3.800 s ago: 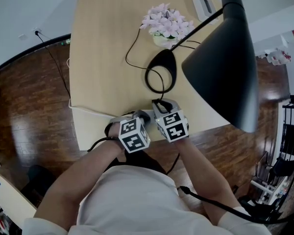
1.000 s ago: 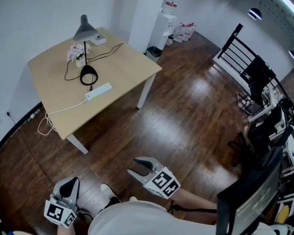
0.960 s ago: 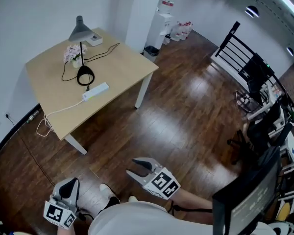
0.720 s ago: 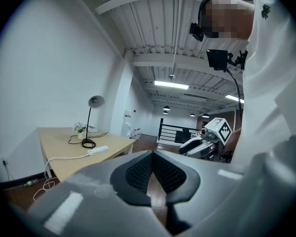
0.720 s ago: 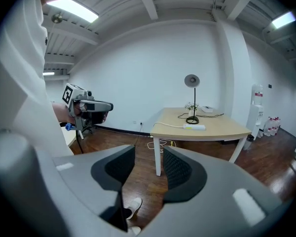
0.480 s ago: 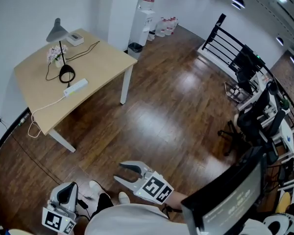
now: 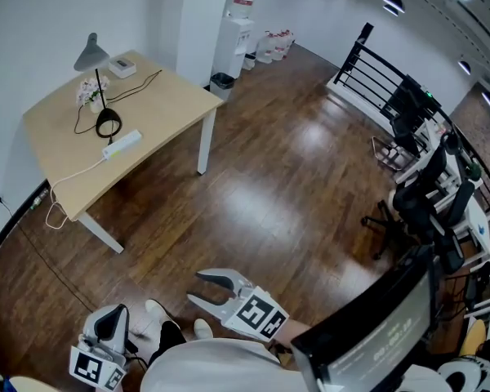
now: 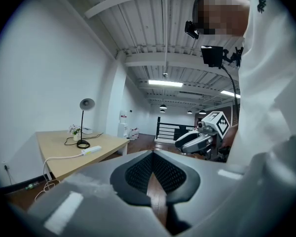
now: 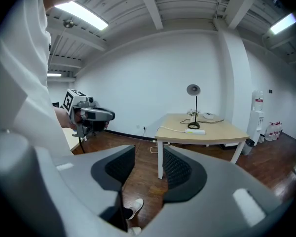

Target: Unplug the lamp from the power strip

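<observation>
Change since 3.8 s ago: both grippers were then at the table (image 7: 159, 109) edge, just beside the lamp (image 7: 108, 124) base. Now the person stands well away on the wooden floor (image 7: 269, 178), and the table sits small at upper left of the head view. Against 0.5 s ago, almost no shift.

Left gripper (image 7: 113, 315): low at the person's left side. Its own view shows the pads meeting at the tips, with nothing between them.

Table: lamp upright near the far side, with its black cord looped on the top. The flowers (image 7: 86, 93) are just beside the pole. The power strip (image 7: 121, 144) lies just in front of the lamp base, and its white lead (image 7: 72, 175) runs off the near edge. Whether the lamp plug sits in the strip cannot be told at this range.

Right gripper (image 7: 196, 287): held out in front of the body, over bare floor. Jaws are parted by a clear gap, with only floor seen through it.

Further right: water dispenser (image 7: 235, 23) at the wall, black railing (image 7: 367, 64), monitor (image 7: 376, 333) at the lower right edge.
</observation>
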Demonstrator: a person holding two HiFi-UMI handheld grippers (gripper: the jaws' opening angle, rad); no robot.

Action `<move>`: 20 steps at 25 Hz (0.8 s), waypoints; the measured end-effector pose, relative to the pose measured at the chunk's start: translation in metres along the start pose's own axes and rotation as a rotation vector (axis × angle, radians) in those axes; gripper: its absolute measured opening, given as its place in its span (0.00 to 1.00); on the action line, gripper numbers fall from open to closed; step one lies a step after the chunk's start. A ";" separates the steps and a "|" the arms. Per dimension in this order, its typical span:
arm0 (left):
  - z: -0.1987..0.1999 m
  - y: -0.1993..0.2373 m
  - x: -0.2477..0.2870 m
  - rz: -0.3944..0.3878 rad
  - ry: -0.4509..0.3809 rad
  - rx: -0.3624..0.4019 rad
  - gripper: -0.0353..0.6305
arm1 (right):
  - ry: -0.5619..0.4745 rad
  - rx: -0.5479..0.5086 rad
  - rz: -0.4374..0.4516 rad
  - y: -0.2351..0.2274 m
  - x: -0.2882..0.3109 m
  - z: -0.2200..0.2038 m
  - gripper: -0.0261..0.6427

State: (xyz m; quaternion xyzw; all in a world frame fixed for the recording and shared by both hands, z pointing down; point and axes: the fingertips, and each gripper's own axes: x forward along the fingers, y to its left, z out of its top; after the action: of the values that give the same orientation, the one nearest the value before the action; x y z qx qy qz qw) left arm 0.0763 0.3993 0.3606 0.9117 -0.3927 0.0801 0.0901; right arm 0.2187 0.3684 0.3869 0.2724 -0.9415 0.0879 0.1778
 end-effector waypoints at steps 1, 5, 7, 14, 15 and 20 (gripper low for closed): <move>-0.001 0.000 0.000 0.002 0.001 0.000 0.06 | 0.000 -0.002 -0.003 -0.001 0.000 -0.001 0.31; -0.006 0.000 0.002 0.005 0.005 -0.007 0.06 | 0.006 -0.006 -0.013 -0.003 -0.001 -0.004 0.30; -0.008 0.002 0.002 0.006 0.007 -0.009 0.06 | 0.013 -0.005 -0.013 -0.003 0.001 -0.006 0.30; -0.010 0.010 0.005 0.003 0.020 -0.024 0.06 | 0.018 0.002 -0.011 -0.005 0.008 -0.003 0.29; -0.010 0.012 0.006 0.001 0.023 -0.025 0.06 | 0.020 0.003 -0.010 -0.006 0.010 -0.003 0.29; -0.011 0.037 0.015 -0.004 0.035 -0.039 0.06 | 0.041 0.005 -0.006 -0.018 0.032 0.000 0.29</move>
State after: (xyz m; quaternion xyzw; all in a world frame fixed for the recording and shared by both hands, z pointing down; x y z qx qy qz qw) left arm 0.0587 0.3663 0.3784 0.9090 -0.3909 0.0880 0.1148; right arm 0.2032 0.3381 0.4001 0.2738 -0.9366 0.0953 0.1967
